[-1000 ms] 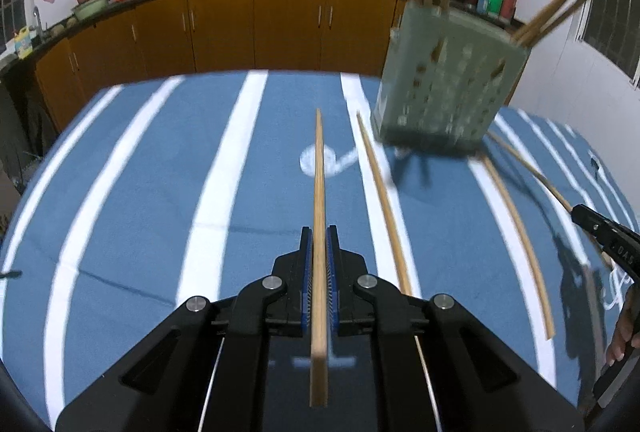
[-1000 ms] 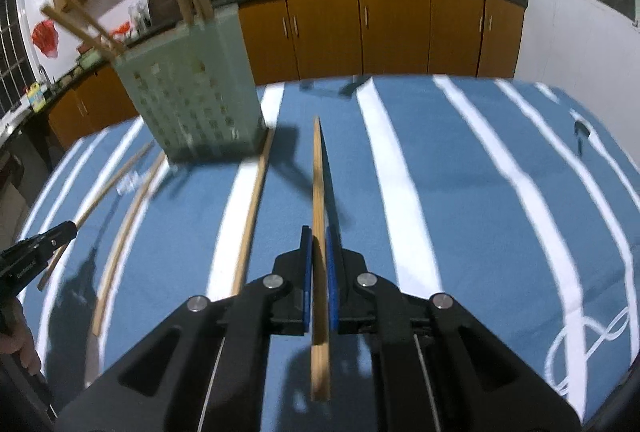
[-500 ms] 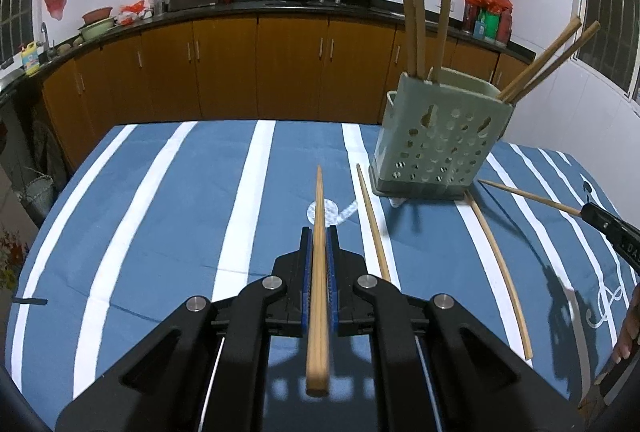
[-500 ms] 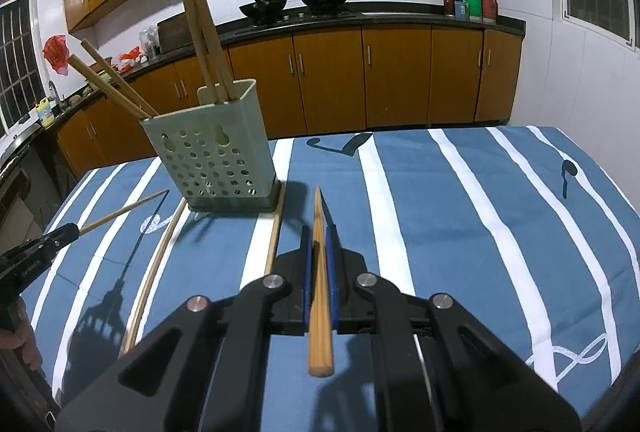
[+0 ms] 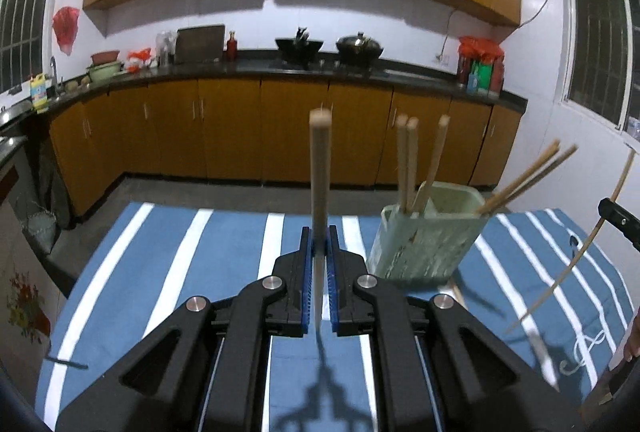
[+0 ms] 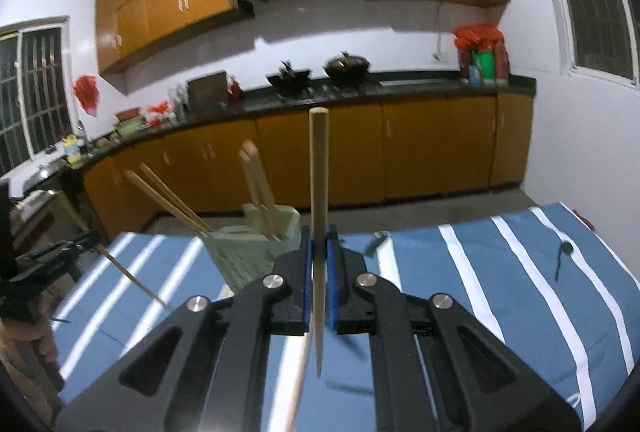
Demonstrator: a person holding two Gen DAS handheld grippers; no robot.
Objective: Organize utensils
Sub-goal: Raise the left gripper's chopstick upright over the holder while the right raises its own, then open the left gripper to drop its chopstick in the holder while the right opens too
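Note:
My left gripper (image 5: 320, 244) is shut on a wooden chopstick (image 5: 320, 172) that sticks forward and up from its blue pads, clear of the table. To its right stands the pale green perforated holder (image 5: 424, 244) with several chopsticks leaning in it. My right gripper (image 6: 319, 244) is shut on another chopstick (image 6: 319, 192), with the holder (image 6: 248, 252) just to its left. Each gripper shows in the other's view: the right one (image 5: 618, 222) with its chopstick (image 5: 592, 236), the left one (image 6: 60, 256) with its chopstick (image 6: 124, 272). A loose chopstick (image 6: 298, 384) lies on the cloth below.
The table wears a blue cloth with white stripes (image 5: 224, 272); its far edge drops to the floor. Beyond are orange cabinets (image 5: 240, 128) and a dark counter with woks (image 5: 360, 46). A person's hand (image 5: 634, 344) shows at the right edge.
Both grippers have risen and tipped upward with their chopsticks, lifting them off the cloth. The holder now sits lower in both views and the upper cabinets have come into sight.

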